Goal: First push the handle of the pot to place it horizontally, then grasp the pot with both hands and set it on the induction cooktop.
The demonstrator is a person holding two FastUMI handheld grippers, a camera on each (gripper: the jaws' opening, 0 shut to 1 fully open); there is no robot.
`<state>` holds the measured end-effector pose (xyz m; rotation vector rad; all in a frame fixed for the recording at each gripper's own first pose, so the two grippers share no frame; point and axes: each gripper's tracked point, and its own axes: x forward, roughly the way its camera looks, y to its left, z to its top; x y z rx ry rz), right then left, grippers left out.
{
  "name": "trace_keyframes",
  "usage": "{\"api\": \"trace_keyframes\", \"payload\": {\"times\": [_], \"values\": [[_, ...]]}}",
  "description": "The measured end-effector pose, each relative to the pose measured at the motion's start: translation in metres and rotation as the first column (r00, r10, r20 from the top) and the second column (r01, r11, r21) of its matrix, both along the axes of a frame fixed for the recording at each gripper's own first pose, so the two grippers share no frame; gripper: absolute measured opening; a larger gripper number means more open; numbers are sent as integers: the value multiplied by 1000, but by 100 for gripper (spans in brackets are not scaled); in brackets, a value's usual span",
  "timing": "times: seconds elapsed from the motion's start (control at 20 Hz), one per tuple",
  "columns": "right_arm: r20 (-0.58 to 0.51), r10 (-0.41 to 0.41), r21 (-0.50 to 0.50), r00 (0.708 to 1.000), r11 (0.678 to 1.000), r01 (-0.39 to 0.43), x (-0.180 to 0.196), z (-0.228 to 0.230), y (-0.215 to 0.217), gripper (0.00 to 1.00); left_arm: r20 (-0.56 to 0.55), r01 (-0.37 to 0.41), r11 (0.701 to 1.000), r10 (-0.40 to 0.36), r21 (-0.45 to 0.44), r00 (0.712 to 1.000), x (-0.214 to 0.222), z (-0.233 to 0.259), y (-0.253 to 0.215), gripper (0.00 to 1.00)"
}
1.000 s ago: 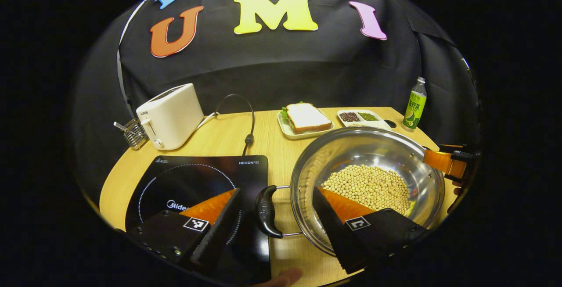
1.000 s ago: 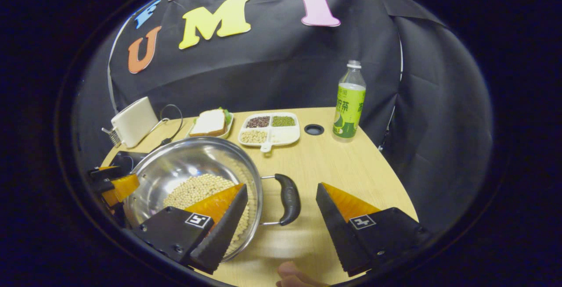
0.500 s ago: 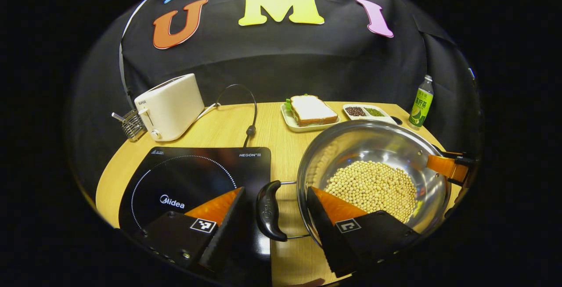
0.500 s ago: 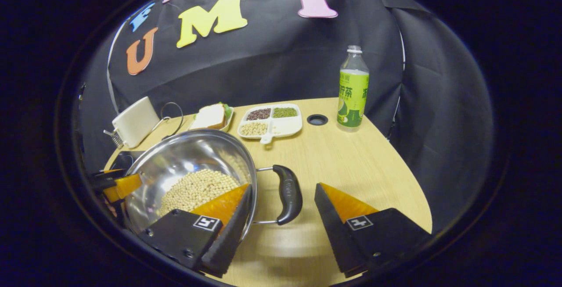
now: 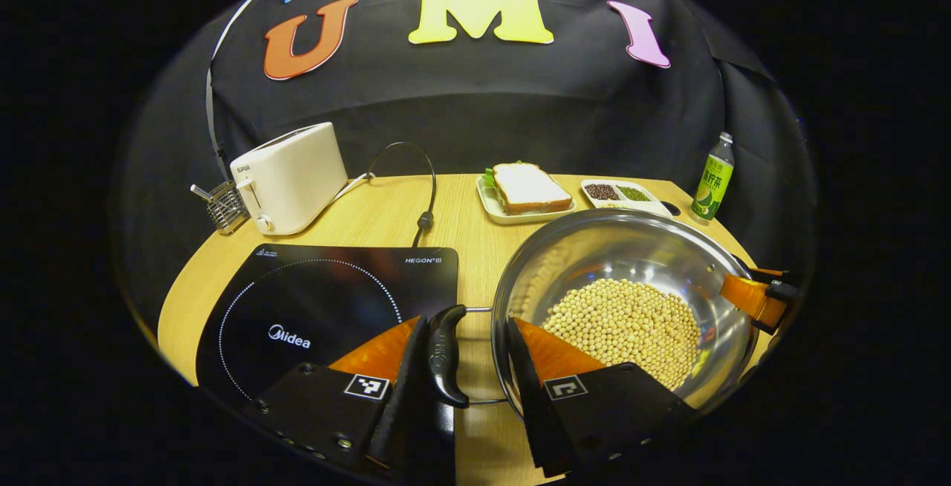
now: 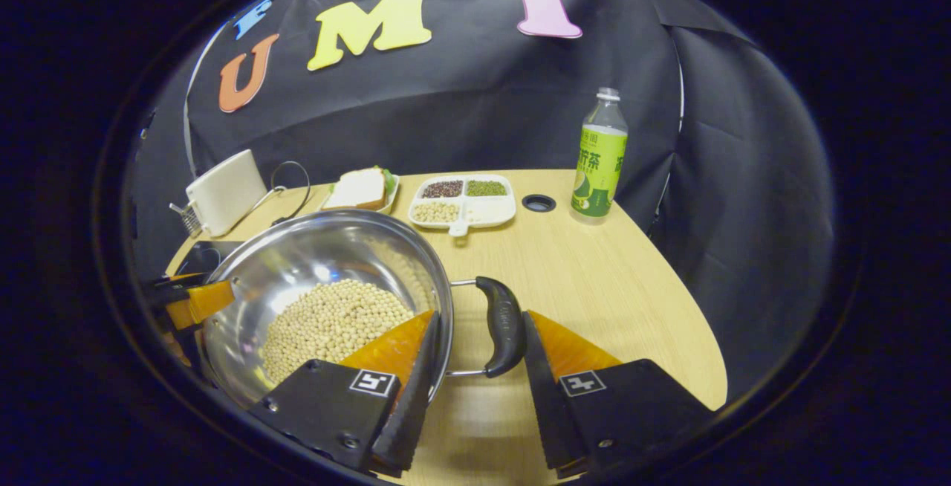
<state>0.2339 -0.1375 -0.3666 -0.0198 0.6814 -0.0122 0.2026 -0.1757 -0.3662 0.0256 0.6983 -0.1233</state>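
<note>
1. Steel pot (image 5: 639, 248) holds soybeans (image 5: 624, 319); at 12 o'clock, a divided tray (image 6: 464, 203) holds assorted beans.
2. Left gripper (image 5: 464, 367) straddles the pot's left handle (image 5: 444, 356), not yet clamped; right gripper (image 6: 479, 356) likewise around the right handle (image 6: 504, 325).
3. Pot sits at 3 o'clock of the cooktop (image 5: 327, 300), seen from the left gripper view.

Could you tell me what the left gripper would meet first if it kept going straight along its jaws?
Most likely the pot's black handle, which already sits between the left gripper's jaws; depth is hard to judge.
</note>
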Motion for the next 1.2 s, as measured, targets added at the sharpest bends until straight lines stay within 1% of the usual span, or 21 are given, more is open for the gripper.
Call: {"api": "trace_keyframes", "payload": {"times": [0.05,0.1,0.15,0.2,0.35,0.4,0.45,0.6,0.75,0.8,0.9,1.05,1.1,1.2], "values": [[6,-3,0,1000,1000,3,0,1,0,65,3,-2,1000,2,-4,1000,0,-1,1,70],[16,-9,-1,1000,1000,9,-1,1,1,65,5,1,1000,-1,-2,1000,-1,-1,-1,60],[22,-19,-7,1000,1000,19,-3,1,0,65,10,11,1000,-11,5,1000,1,0,-1,61],[23,-29,-8,999,1000,29,-6,2,0,63,11,20,1000,-20,8,1000,-1,-1,0,60],[23,-53,6,998,999,53,-25,2,-1,63,32,47,999,-47,7,998,-11,7,-2,60],[20,-62,18,998,998,62,-30,1,-1,62,38,46,999,-46,5,998,-16,10,0,58],[25,-66,28,998,997,65,-37,6,1,62,43,51,999,-51,9,998,-19,15,2,56],[40,-78,31,996,997,77,-52,21,3,63,68,68,998,-69,15,995,-28,31,6,56],[70,-71,11,995,997,70,-66,46,10,62,79,53,998,-52,-17,996,-41,49,12,56],[75,-68,8,995,998,67,-71,53,13,63,91,51,999,-50,-15,995,-46,57,17,56],[81,-64,14,995,998,63,-81,68,22,62,128,50,999,-49,0,991,-54,76,27,56],[101,-46,16,994,999,44,-97,93,40,62,168,14,999,-9,-29,986,-68,102,47,56],[101,-34,6,994,999,34,-102,99,46,63,170,3,999,4,-43,985,-73,108,54,55],[116,-20,-1,993,1000,20,-110,115,60,62,181,-11,998,22,-60,983,-82,121,69,56]]}}
